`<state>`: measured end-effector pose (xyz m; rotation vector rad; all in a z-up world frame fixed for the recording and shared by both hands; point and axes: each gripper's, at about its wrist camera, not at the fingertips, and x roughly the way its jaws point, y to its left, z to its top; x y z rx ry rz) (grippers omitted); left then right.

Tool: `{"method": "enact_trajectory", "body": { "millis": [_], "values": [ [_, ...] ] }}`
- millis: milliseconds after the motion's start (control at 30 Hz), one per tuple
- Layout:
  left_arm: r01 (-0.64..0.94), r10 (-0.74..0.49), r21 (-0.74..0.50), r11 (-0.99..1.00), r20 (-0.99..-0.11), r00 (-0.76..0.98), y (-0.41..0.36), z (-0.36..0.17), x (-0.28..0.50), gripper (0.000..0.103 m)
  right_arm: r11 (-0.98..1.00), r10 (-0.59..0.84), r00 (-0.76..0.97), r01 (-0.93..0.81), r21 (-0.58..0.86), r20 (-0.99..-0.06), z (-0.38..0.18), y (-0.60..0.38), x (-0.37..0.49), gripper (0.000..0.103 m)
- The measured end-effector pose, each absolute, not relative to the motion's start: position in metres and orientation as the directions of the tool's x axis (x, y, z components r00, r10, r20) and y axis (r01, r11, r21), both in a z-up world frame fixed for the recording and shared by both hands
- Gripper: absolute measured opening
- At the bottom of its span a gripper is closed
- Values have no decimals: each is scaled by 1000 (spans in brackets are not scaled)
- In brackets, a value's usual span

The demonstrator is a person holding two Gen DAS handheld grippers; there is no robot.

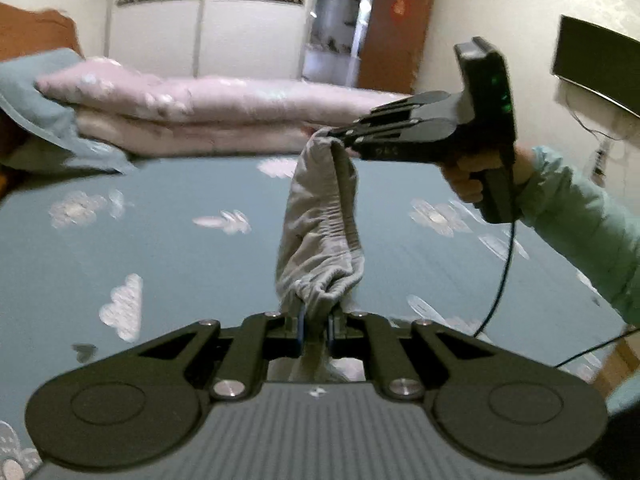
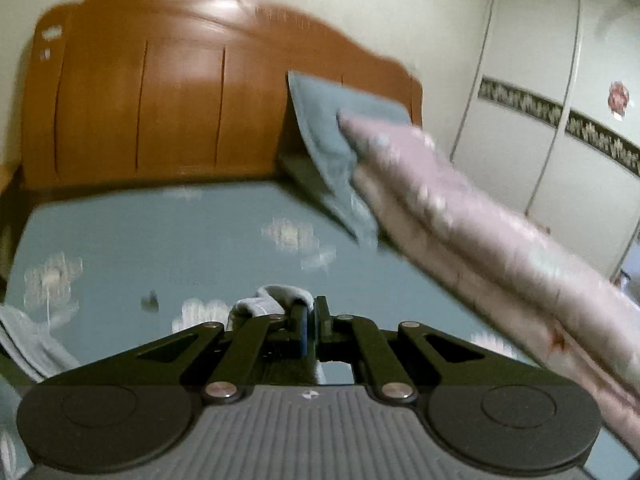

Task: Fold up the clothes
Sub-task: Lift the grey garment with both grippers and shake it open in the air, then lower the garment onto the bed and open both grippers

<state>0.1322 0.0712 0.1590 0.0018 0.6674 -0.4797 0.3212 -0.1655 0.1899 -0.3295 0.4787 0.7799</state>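
Left wrist view: left gripper [image 1: 316, 330] pinched on one end of grey garment [image 1: 320, 232], elastic waistband bunched at the pads. Cloth stretched in the air above blue flowered bedsheet [image 1: 180, 248], far end clamped in right gripper [image 1: 334, 138], held by a hand [image 1: 466, 180] in a pale green sleeve [image 1: 580, 220]. Folded pink quilt [image 1: 208, 116] behind, along far edge of bed.

Right wrist view: right gripper [image 2: 311, 320] pressed together on a fold of grey garment [image 2: 272, 302], bulging left of the fingers. Beyond: bedsheet [image 2: 160, 240], wooden headboard [image 2: 160, 100], blue pillow [image 2: 332, 148] leaning on it, pink quilt [image 2: 480, 232] at right. Blurred throughout.
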Motion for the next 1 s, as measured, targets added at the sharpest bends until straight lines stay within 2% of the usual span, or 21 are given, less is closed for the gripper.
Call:
{"method": "enact_trajectory", "body": {
  "millis": [133, 300, 400, 467, 567, 733, 867, 1000],
  "values": [
    [509, -503, -164, 845, -565, 654, 69, 176, 123, 8, 667, 577, 620, -733, -132, -531, 193, -197, 299, 4],
    [558, -569, -179, 810, -469, 676, 75, 198, 117, 9, 678, 585, 680, -709, -193, -442, 245, -222, 286, 4],
    [499, -542, -231, 835, -503, 673, 83, 179, 126, 9, 682, 595, 689, -705, -194, -415, 254, -212, 298, 4],
    [435, -516, -283, 855, -559, 650, 90, 153, 136, 9, 668, 604, 658, -726, -165, -450, 237, -191, 315, 5],
    [319, -467, -341, 884, -641, 609, 103, 111, 148, 9, 638, 574, 598, -755, -151, -560, 184, -141, 341, 5],
    [117, -326, -325, 939, -724, 607, 129, 65, 149, 8, 584, 494, 473, -802, -124, -730, 87, -49, 379, 4],
    [32, -298, -352, 935, -738, 605, 151, 48, 141, 8, 555, 492, 405, -828, -81, -771, 55, 11, 388, 4],
    [-20, -289, -368, 930, -761, 581, 164, 30, 147, 8, 498, 469, 367, -861, -103, -803, 33, 64, 389, 4]
  ]
}}
